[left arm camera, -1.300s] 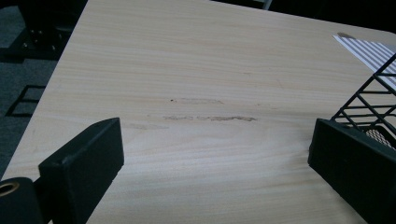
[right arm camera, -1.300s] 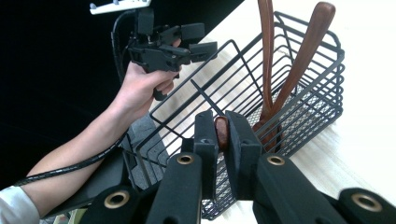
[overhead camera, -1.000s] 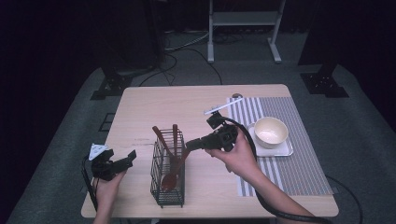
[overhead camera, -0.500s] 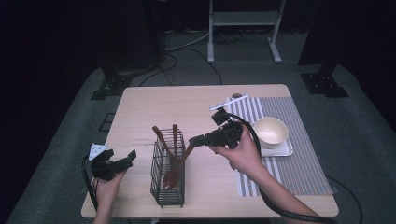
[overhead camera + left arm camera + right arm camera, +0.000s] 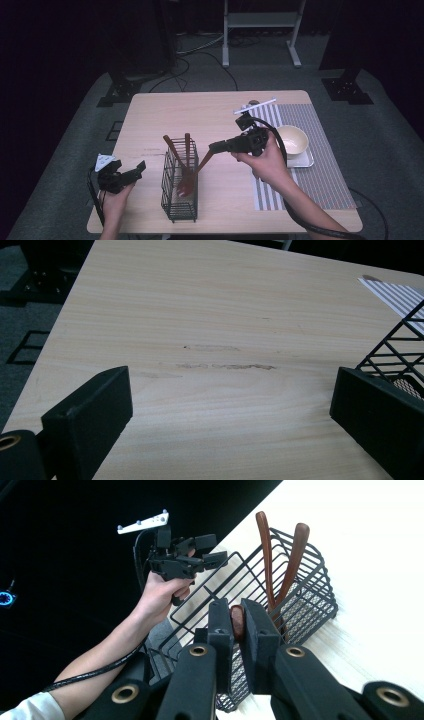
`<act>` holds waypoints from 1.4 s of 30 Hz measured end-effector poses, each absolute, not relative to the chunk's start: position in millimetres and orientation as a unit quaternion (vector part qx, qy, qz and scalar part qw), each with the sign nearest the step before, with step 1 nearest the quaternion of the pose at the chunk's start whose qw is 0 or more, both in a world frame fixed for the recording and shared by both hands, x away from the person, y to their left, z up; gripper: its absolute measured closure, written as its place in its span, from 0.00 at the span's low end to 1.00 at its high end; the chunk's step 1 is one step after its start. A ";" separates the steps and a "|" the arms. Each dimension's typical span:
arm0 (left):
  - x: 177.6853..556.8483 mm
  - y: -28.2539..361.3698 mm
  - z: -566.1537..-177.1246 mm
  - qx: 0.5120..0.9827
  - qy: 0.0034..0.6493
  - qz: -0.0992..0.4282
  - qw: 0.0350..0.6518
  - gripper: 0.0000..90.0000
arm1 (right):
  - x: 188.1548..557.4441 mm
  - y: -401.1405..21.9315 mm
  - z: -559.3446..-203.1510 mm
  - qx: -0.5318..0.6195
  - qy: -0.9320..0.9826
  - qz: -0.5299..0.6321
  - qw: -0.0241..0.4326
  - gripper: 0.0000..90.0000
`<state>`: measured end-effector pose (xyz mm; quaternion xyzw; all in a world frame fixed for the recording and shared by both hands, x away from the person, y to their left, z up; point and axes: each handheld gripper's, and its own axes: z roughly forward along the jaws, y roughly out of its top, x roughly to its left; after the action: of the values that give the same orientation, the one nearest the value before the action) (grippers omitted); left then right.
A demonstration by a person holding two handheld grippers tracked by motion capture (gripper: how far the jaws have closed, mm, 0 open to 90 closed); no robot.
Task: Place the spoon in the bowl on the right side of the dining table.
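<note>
Since the earlier frames, the right gripper (image 5: pixel 216 147) has been raised and drawn back from the black wire utensil basket (image 5: pixel 179 186), its jaws clamped on a brown wooden spoon (image 5: pixel 194 172) whose bowl hangs inside the basket beside two other wooden utensils (image 5: pixel 179 149). The left gripper (image 5: pixel 139 168) is held beside the basket, jaws wide and empty. If the spoon bowl catches the wires, the basket could be tipped.

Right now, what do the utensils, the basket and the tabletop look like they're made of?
Utensils: probably wood, smooth reddish-brown with a slight sheen. Basket: thin black wire grid, likely coated metal. Tabletop: pale wood or wood-look laminate, matte, with fine straight grain lines.
</note>
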<state>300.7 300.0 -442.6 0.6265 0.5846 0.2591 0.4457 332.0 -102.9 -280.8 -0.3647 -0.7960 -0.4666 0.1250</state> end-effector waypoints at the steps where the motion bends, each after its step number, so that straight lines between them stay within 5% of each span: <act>1: 300.7 299.8 -442.6 0.626 0.585 0.260 0.446 0.03 | 332.0 -104.1 -280.5 -0.366 -0.794 -0.469 0.125 0.92; 42: 301.2 300.4 -443.2 0.626 0.586 0.259 0.445 0.03 | 334.4 -146.4 -274.0 -0.388 -0.772 -0.486 0.131 0.92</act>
<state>301.2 300.4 -443.2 0.6261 0.5856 0.2594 0.4449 334.4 -146.4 -274.0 -0.3875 -0.7725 -0.4856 0.1315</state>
